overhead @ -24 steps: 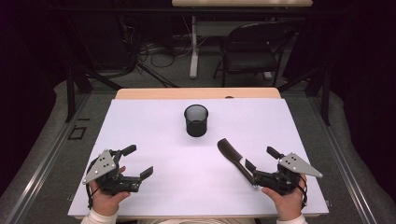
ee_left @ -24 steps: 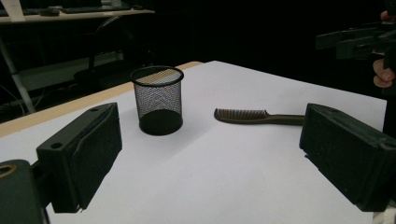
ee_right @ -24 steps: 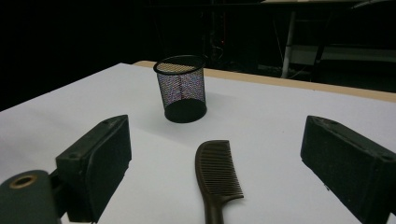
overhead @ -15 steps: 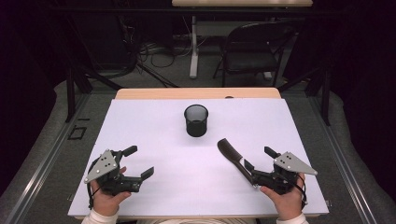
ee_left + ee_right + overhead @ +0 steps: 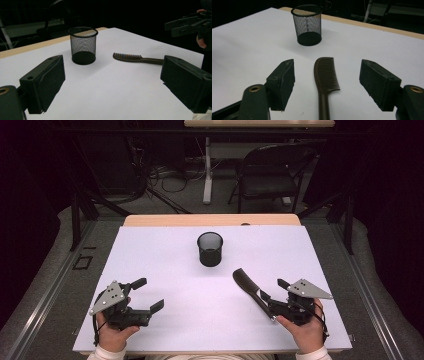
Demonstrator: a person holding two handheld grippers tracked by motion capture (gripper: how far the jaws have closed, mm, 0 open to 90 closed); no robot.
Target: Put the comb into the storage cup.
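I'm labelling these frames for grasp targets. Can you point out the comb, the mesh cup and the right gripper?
comb [image 5: 327,72]: right gripper view, on the toothed head.
mesh cup [image 5: 210,250]: high view, on the side wall.
right gripper [image 5: 270,292]: high view, midway between the tips of its open jaws, which straddle the comb's handle.

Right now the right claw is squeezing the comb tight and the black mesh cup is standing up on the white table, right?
Not quite. The right claw is not squeezing the comb: in the right gripper view its jaws stand open on either side of the handle, with gaps showing on both sides. The rest holds: the black mesh cup stands upright on the white table.
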